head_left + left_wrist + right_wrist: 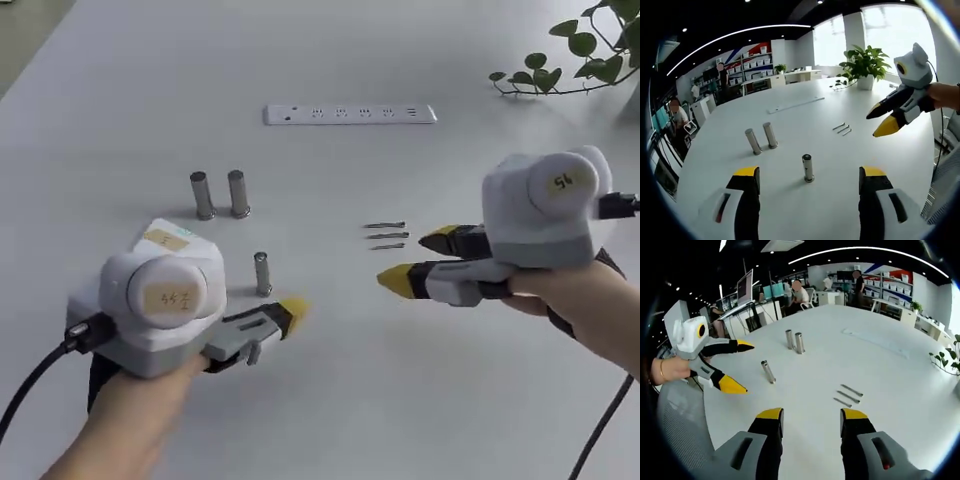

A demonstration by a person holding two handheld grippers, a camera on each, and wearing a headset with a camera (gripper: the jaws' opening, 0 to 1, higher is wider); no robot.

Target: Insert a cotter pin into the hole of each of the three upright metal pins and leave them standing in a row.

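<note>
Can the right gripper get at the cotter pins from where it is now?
Likely yes. The right gripper, jaws open, hangs close beside the three cotter pins, which lie flat on the table with nothing between. The upright metal pins stand off to the other side.

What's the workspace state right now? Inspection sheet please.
Surface: white table.
Job's things: three metal pins upright, two side by side, one apart and nearer; three cotter pins lying loose, none inserted.
Clutter: power strip beyond the pins.
Grippers: left claw open, empty; right claw open, empty, beside the cotter pins.
Cables: black cable trailing from each gripper.
Surroundings: plant, shelves, people at desks.
</note>
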